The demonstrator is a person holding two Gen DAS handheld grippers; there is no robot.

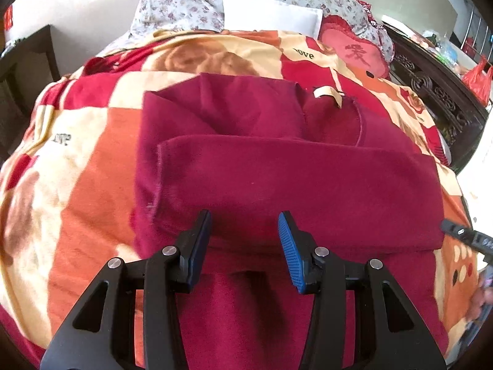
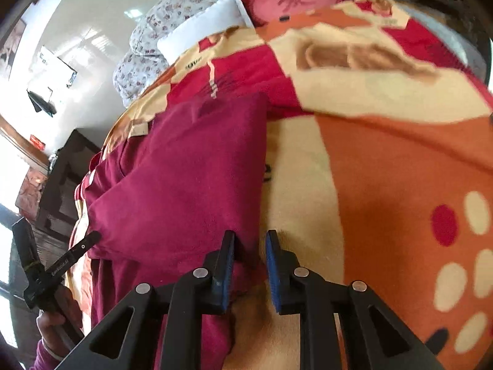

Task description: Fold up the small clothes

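Note:
A maroon garment (image 1: pixel 277 178) lies on the patterned blanket (image 1: pixel 92 141), its lower part folded up into a band across the middle; a cream neck label (image 1: pixel 326 94) shows at the far end. My left gripper (image 1: pixel 245 219) is open, hovering over the near edge of the fold, nothing between the pads. In the right wrist view the same garment (image 2: pixel 185 169) lies left of centre. My right gripper (image 2: pixel 250 239) is partly open at the garment's right edge, over the blanket (image 2: pixel 385 169), holding nothing. The right gripper's tip (image 1: pixel 462 234) shows at the right of the left wrist view; the left gripper (image 2: pixel 61 265) shows at lower left.
A white pillow (image 1: pixel 271 12), a floral quilt (image 1: pixel 185 3) and a red heart cushion (image 1: pixel 354 49) lie at the bed's head. A dark carved wooden bed frame (image 1: pixel 437 98) runs along the right. A dark cabinet (image 2: pixel 61 178) stands beside the bed.

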